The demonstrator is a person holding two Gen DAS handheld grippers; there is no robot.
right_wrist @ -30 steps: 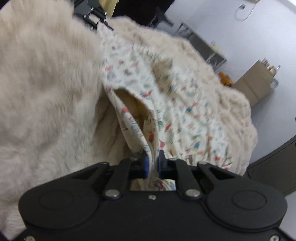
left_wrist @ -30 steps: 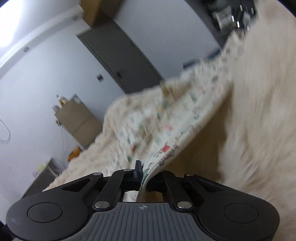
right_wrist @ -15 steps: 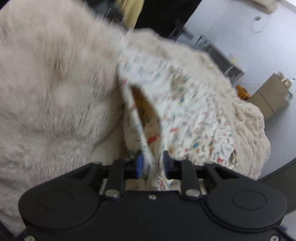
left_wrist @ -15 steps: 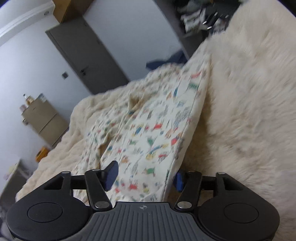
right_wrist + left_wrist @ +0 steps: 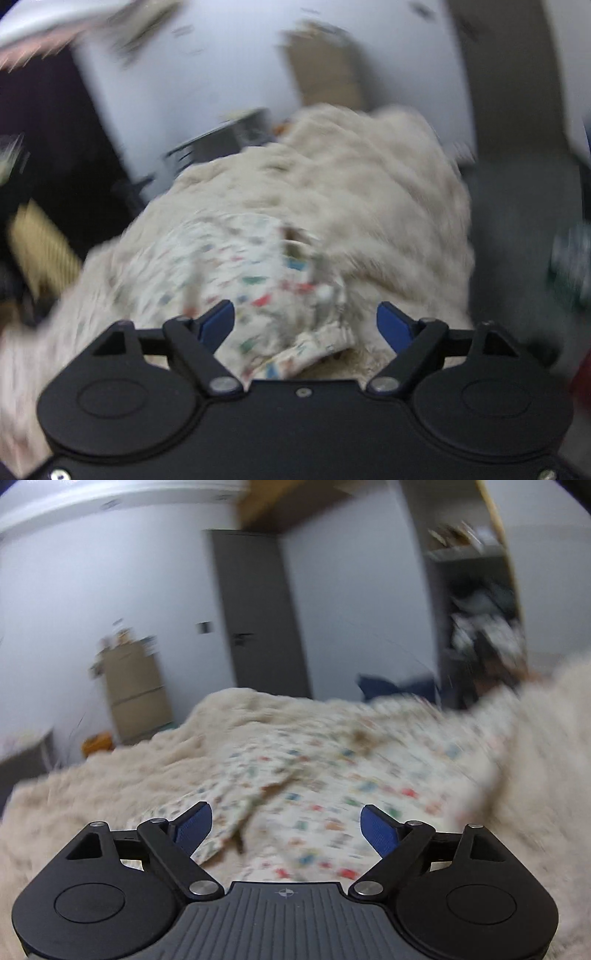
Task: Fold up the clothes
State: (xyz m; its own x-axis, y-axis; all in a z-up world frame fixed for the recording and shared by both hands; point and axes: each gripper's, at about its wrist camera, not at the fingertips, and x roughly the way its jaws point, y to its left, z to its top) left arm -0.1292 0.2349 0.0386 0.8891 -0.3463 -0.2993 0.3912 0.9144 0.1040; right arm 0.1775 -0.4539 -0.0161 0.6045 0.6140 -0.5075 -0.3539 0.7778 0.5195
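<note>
A cream garment with small coloured prints (image 5: pixel 332 786) lies spread on a fluffy cream blanket (image 5: pixel 110 786). My left gripper (image 5: pixel 286 825) is open above its near part, blue pads (image 5: pixel 192 825) wide apart, holding nothing. In the right wrist view the same garment (image 5: pixel 251 273) lies on the blanket (image 5: pixel 369 206), a hemmed edge right below the jaws. My right gripper (image 5: pixel 306 325) is open and empty over that edge. Both views are motion-blurred.
A grey door (image 5: pixel 258 616), a beige cabinet (image 5: pixel 135 694) and a shelf unit (image 5: pixel 480 602) stand by the far wall. A dark blue item (image 5: pixel 391 688) lies past the bed. The floor (image 5: pixel 517 240) drops off right of the blanket.
Both grippers were shut on the garment's edge a second ago. Both have opened and let it go; the garment now lies flat, and both grippers have swung and pulled back.
</note>
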